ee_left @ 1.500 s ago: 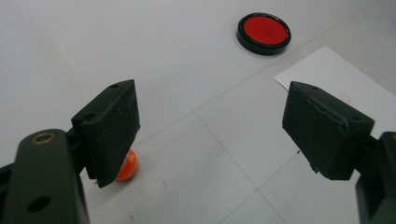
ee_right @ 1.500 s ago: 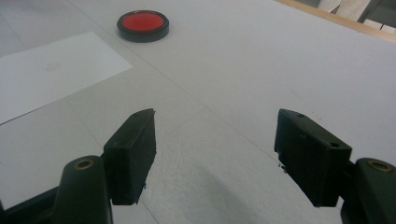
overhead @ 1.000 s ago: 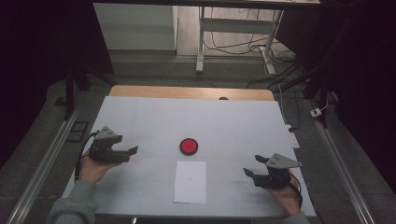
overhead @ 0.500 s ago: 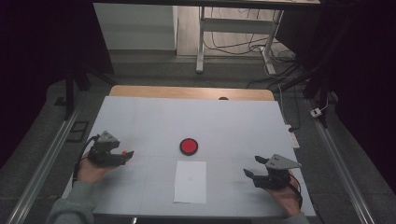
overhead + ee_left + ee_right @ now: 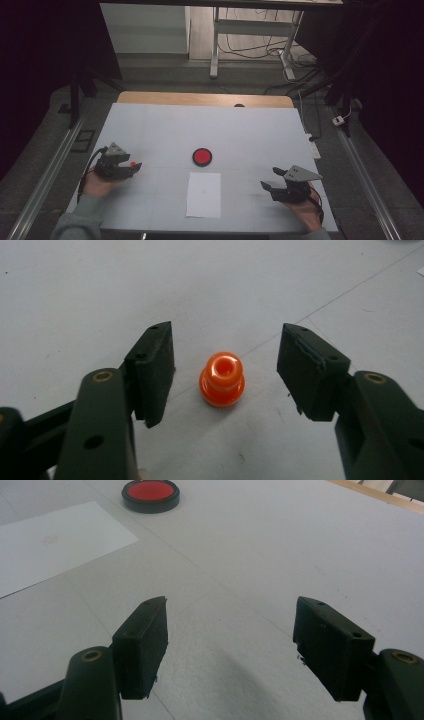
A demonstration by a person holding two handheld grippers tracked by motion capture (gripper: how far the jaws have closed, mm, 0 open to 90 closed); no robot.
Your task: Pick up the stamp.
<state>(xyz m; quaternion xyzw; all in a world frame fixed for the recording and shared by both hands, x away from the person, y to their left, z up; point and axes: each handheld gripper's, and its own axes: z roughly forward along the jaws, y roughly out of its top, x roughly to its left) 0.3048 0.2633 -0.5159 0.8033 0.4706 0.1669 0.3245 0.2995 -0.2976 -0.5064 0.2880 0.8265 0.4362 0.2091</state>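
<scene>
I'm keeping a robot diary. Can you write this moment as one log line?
left gripper: jaws closing around orange knob, not touching | right gripper: open, over table | red disc, paper: untouched

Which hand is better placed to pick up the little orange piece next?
Left. The left gripper has the small orange piece standing between its fingers, which have just been closing and don't touch it yet. The right gripper sits open, far across the table, nothing between its fingers.
</scene>
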